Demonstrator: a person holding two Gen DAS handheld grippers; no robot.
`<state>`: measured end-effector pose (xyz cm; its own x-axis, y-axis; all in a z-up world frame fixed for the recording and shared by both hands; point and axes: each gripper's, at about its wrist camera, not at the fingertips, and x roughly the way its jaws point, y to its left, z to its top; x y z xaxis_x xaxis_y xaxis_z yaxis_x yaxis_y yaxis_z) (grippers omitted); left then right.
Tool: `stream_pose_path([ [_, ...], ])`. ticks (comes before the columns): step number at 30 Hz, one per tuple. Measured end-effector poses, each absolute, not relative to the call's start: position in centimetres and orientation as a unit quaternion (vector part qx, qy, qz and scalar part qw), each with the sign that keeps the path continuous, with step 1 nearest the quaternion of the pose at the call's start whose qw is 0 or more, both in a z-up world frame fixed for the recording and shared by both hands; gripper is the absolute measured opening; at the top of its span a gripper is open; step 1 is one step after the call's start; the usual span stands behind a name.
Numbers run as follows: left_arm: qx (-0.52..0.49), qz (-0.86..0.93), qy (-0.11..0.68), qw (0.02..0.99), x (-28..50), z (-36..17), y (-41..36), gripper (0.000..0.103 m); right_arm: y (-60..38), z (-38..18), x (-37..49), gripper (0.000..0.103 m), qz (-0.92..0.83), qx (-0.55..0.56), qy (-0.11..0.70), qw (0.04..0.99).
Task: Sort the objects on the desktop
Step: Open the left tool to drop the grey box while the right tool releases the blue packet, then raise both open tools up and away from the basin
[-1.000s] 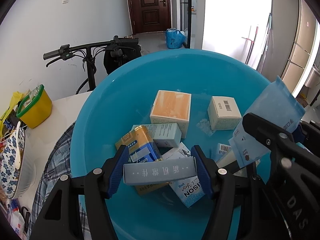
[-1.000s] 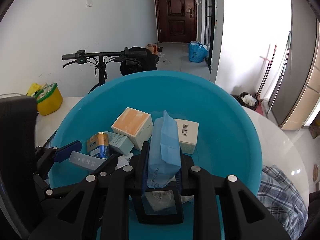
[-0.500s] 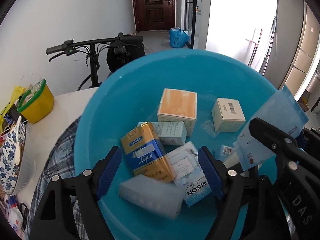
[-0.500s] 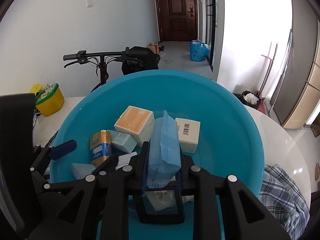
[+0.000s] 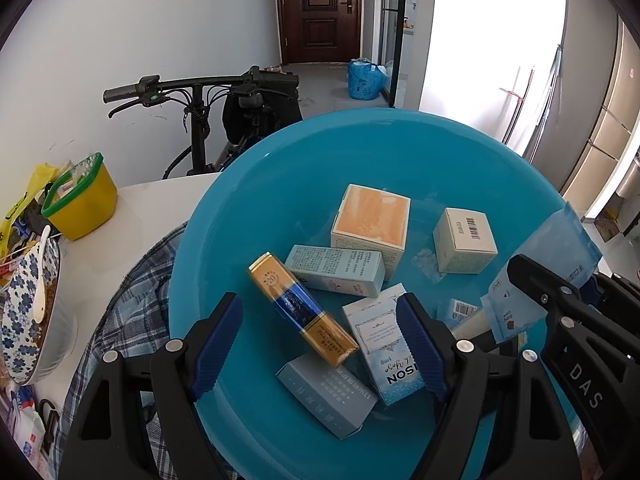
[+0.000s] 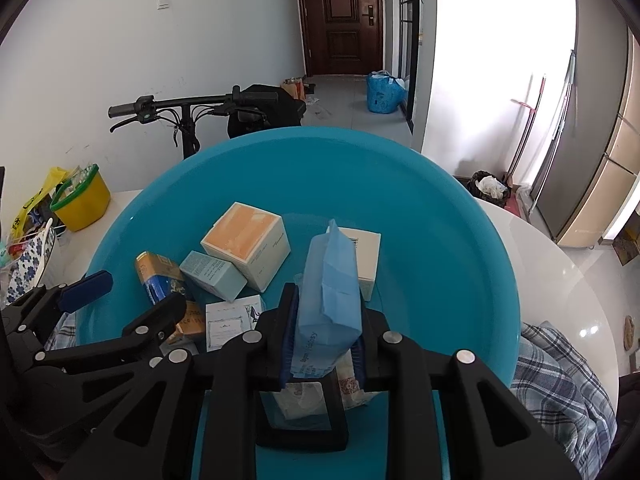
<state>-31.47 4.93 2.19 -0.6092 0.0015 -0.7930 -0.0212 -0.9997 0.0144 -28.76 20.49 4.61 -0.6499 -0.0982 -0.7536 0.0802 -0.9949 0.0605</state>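
Your left claw (image 5: 320, 344) hangs over the near side of the teal basin (image 5: 400, 152), fingers spread wide, nothing between them. Below that gap lies the grey-blue box (image 5: 328, 394) on the basin floor, with the gold-and-blue pack (image 5: 302, 309) tilted so its near end rests on it. Just to the right lies the white-and-blue carton (image 5: 384, 344), partly behind your right-hand blue pad (image 5: 420, 344).

Farther in: pale teal box (image 5: 336, 270) on its side, touching the orange-topped box (image 5: 372, 222); white barcode box (image 5: 466, 246) apart, toward the far right of the basin.

Your right claw (image 6: 324, 340) is clenched on the light blue pouch (image 6: 330, 300), held upright above the basin's near side. Something pale sits under the pouch by the claw body; can't make out what it is.

The basin sits on the white table (image 6: 560, 280), on plaid cloth (image 6: 560, 368) showing at its near-left and near-right sides. Yellow tub (image 5: 82, 200) with green rim stands near the table's far left edge; blue-flowered bowl (image 5: 24, 304) with a white spoon (image 5: 40, 288) along the left edge.
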Motion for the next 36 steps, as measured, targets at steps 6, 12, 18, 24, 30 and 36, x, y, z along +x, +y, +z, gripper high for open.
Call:
stream_pose_path([
  [6, -0.425, 0.905, 0.007, 0.004, -30.9, 2.9, 4.6, 0.081, 21.5, 5.3, -28.5, 0.060, -0.916, 0.400, -0.026, 0.030],
  [12, -0.395, 0.919, -0.009, 0.006, -30.0, 4.9, 4.0, 0.081, 22.7, 6.7, -27.9, 0.061, -0.922, 0.384, -0.041, 0.027],
  [18, -0.344, 0.939, 0.002, -0.009, -28.2, 7.4, 3.8, 0.081, 23.9, 8.6, -27.0, 0.061, -0.932, 0.359, -0.053, 0.011],
  [24, -0.283, 0.959, -0.005, -0.010, -25.6, 10.7, 3.3, 0.082, 25.1, 11.7, -24.8, 0.074, -0.948, 0.310, -0.064, -0.004],
  [30, -0.219, 0.976, -0.018, 0.003, -22.3, 14.1, 2.9, 0.090, 26.0, 15.4, -21.5, 0.075, -0.966, 0.250, -0.065, -0.015],
  [36, -0.168, 0.985, -0.024, 0.023, -19.1, 16.8, 2.6, 0.090, 26.6, 18.7, -17.9, 0.083, -0.979, 0.193, -0.070, -0.017],
])
